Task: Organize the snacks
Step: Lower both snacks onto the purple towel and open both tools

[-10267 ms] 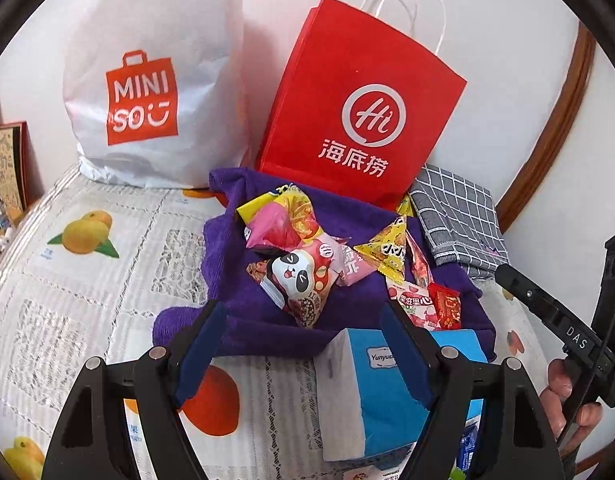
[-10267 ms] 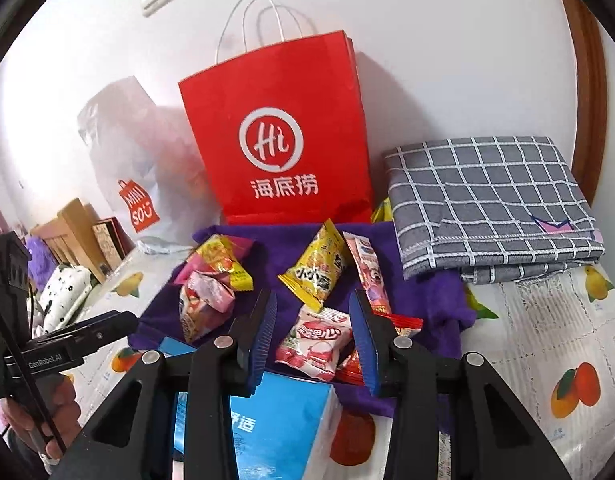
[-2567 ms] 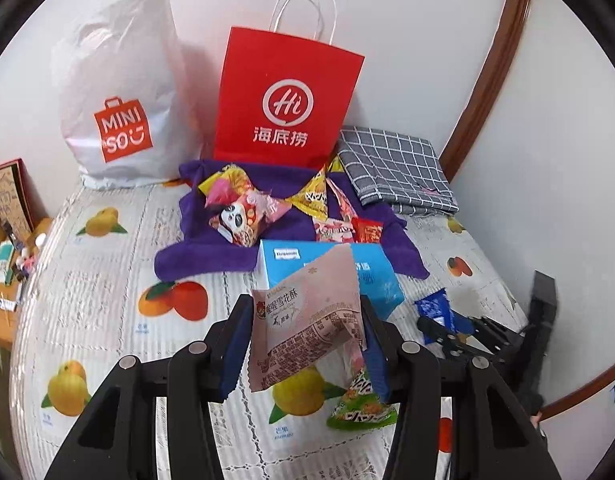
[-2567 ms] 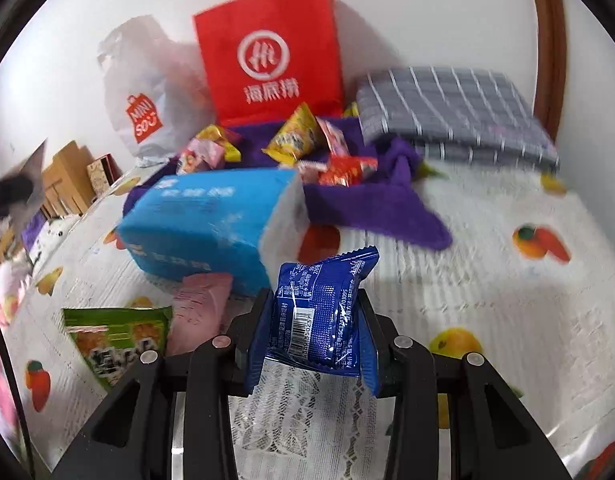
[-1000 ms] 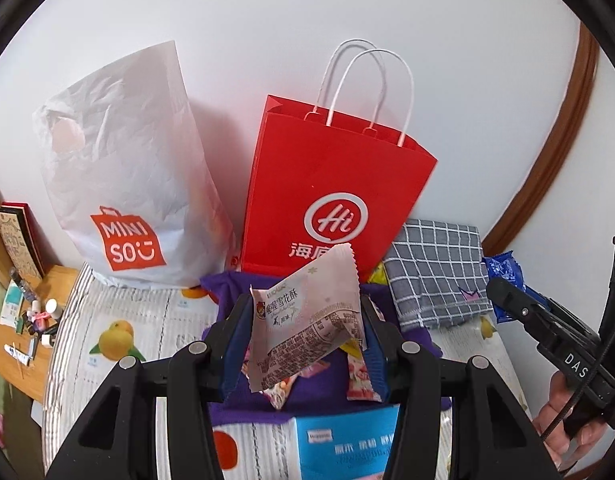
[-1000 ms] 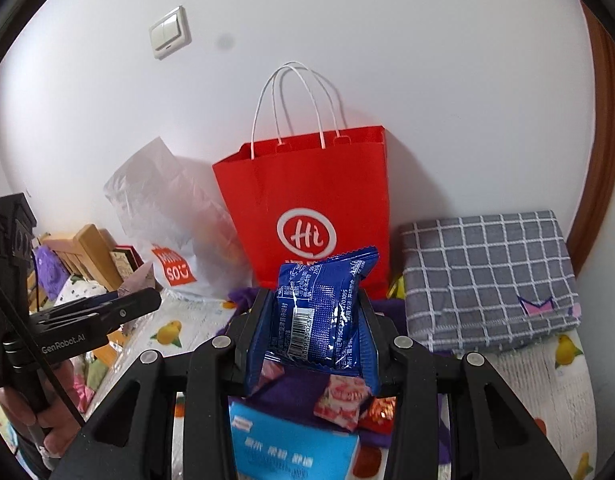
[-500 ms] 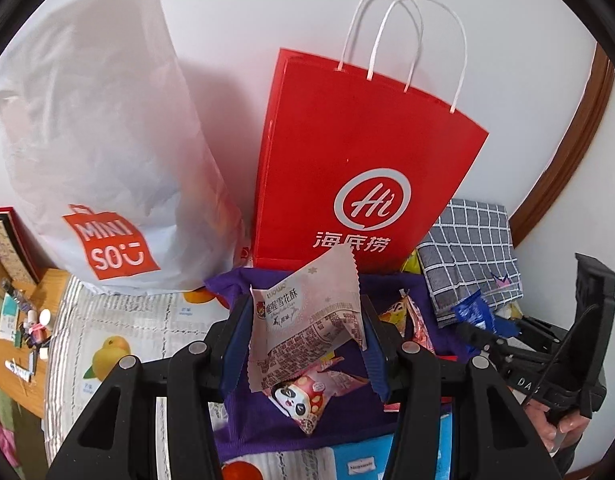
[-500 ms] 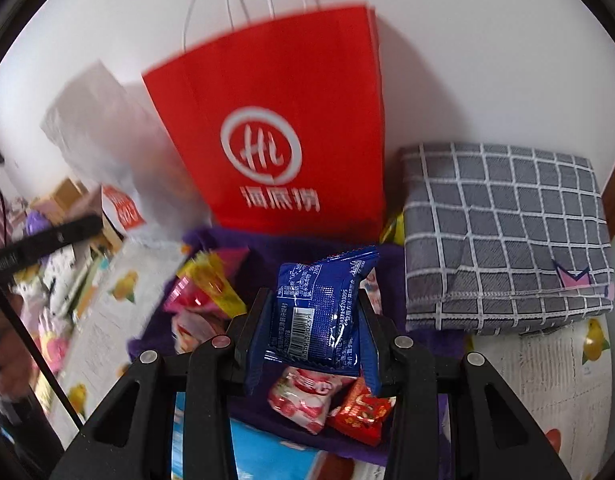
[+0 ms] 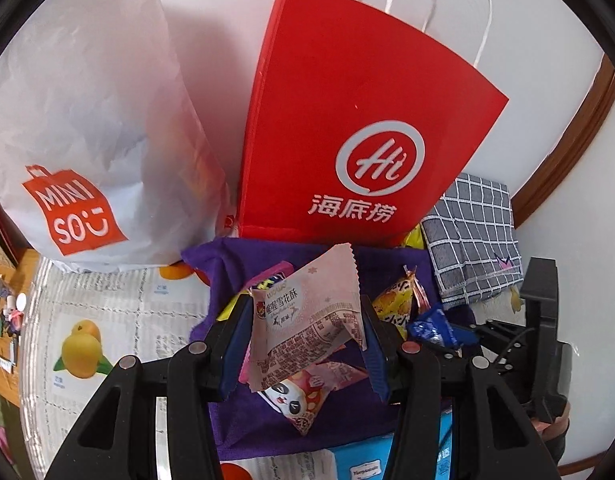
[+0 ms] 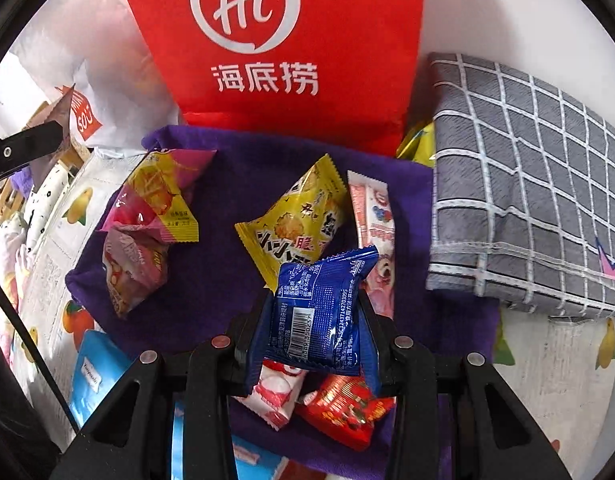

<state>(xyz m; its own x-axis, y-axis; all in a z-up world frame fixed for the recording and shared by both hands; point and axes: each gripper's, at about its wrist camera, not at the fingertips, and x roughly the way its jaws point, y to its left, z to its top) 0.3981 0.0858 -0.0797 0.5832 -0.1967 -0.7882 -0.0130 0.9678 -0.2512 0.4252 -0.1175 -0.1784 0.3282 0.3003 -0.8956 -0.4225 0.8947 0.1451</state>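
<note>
My left gripper (image 9: 301,346) is shut on a pale pink snack packet (image 9: 307,320), held above the purple cloth (image 9: 243,268). Under it lies a panda-print packet (image 9: 297,396). My right gripper (image 10: 309,328) is shut on a blue snack packet (image 10: 321,312) with a barcode, low over the same purple cloth (image 10: 227,216). On that cloth lie a yellow packet (image 10: 295,220), a pink-and-yellow packet (image 10: 159,196), a long pink-white bar (image 10: 373,232), a red packet (image 10: 343,408) and a white-pink packet (image 10: 273,398). The right gripper with its blue packet (image 9: 433,326) shows at right in the left wrist view.
A red paper bag (image 9: 347,128) and a white plastic bag (image 9: 79,120) stand against the wall behind the cloth. A folded grey checked cloth (image 10: 523,184) lies to the right. A blue tissue pack (image 10: 93,376) sits at the near edge of the fruit-print tablecloth (image 9: 91,320).
Both grippers have sunk and tilted down toward the purple cloth, each still holding its packet. The bags and the snacks on the cloth loom larger, and the right gripper has come in close beside the left.
</note>
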